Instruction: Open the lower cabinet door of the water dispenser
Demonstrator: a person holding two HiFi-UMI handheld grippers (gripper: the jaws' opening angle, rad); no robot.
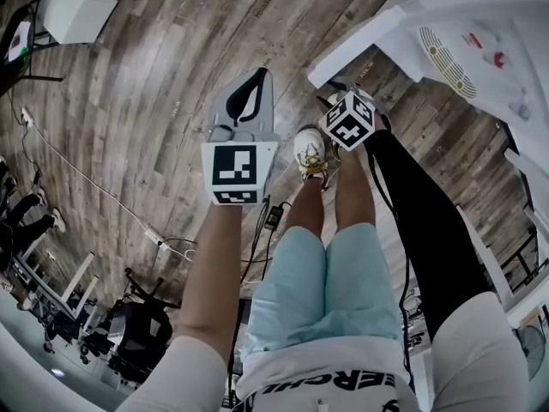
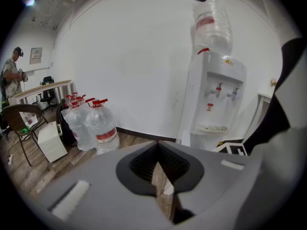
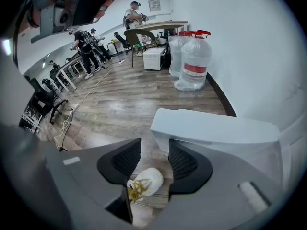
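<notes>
The white water dispenser stands against the wall with a bottle on top and two red taps. In the head view the dispenser is at the upper right. Its lower cabinet door stands swung out over the floor. The same door shows as a white slab just beyond my right gripper, which is open, holds nothing and does not touch it. My left gripper hangs left of the door, and its jaws are shut on nothing.
Several large water bottles with red caps stand on the wood floor by the wall, next to a small white box. The person's white shoe is below the right jaws. Other people and desks are further back.
</notes>
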